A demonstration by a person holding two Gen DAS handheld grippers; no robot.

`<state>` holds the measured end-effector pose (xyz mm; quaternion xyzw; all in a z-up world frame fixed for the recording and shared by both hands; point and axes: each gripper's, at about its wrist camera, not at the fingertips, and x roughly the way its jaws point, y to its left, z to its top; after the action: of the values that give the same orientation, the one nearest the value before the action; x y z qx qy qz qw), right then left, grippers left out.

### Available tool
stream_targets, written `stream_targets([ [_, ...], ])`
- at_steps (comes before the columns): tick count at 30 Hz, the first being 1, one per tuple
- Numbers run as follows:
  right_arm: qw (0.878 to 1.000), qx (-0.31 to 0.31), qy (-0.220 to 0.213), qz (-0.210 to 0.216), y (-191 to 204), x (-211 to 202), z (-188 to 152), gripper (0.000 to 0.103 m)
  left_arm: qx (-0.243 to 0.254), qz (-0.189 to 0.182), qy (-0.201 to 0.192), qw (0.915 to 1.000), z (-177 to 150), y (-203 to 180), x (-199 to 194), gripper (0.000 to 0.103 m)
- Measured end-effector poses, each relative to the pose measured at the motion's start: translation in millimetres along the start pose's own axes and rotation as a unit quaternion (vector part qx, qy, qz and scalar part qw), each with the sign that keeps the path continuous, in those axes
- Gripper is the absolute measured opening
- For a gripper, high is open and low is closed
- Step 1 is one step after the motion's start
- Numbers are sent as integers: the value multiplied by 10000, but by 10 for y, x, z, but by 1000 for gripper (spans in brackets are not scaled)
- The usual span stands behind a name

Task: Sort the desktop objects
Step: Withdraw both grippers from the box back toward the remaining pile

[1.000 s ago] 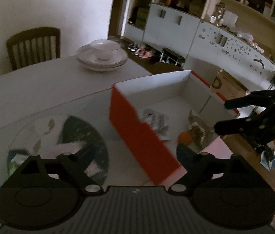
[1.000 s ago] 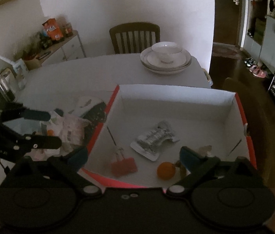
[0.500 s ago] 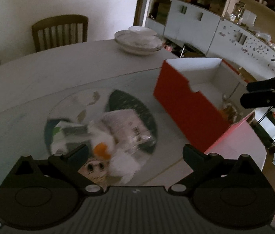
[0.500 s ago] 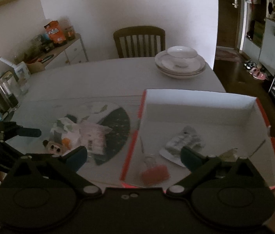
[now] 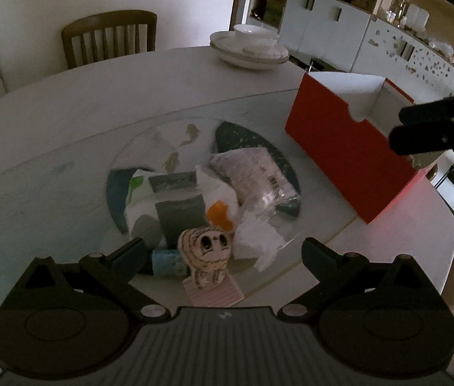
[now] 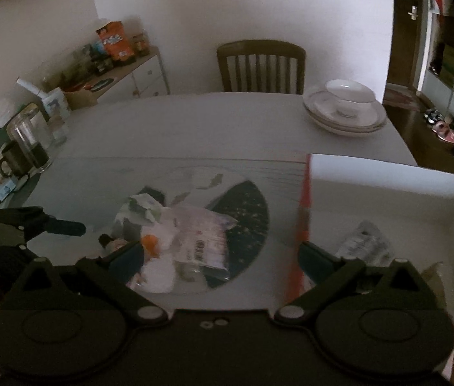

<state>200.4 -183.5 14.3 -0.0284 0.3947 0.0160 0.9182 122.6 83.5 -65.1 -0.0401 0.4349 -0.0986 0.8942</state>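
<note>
The red cardboard box with white inside (image 6: 384,199), right on the pale counter (image 5: 66,112), holds a silvery blister pack (image 6: 367,244). The heap, including a striped cat figurine (image 5: 204,254) and clear plastic bag (image 5: 256,177), remains left of it. Left gripper (image 5: 223,251) and right gripper (image 6: 220,254) jaws are spread, empty.

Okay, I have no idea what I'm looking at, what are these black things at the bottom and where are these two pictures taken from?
They are two hand-held grabbing tools, one in each of a person's hands, each carrying a wide-angle camera that looks along its fingers. One picture looks out from the left claw, the other from the right claw. Both stand open and hold nothing. On the pale round table lies a pile of clutter: a small striped tiger-like figurine, a clear plastic packet with a barcode and crumpled white tissue. Beside the pile stands a red cardboard box with a white inside, with a silver blister pack lying inside it.
</note>
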Motion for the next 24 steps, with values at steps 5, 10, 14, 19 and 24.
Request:
stream_targets([
  [5, 9999, -69, 78, 55, 147, 177, 50, 102, 154, 28, -13, 9999, -36, 73, 41, 103],
  [10, 9997, -20, 225, 67, 230, 411, 67, 101, 237, 75, 7, 9997, -59, 129, 108, 103],
  [14, 9994, 34, 346, 72, 275, 605, 78, 100, 166, 39, 64, 9998, -63, 202, 176, 103],
  [19, 9991, 124, 414, -16, 310, 809, 107, 99, 55, 1, 68, 10000, -59, 266, 215, 102],
  [24, 9980, 289, 550, -123, 287, 1020, 107, 97, -11, -14, 22, 10000, -50, 291, 251, 100],
])
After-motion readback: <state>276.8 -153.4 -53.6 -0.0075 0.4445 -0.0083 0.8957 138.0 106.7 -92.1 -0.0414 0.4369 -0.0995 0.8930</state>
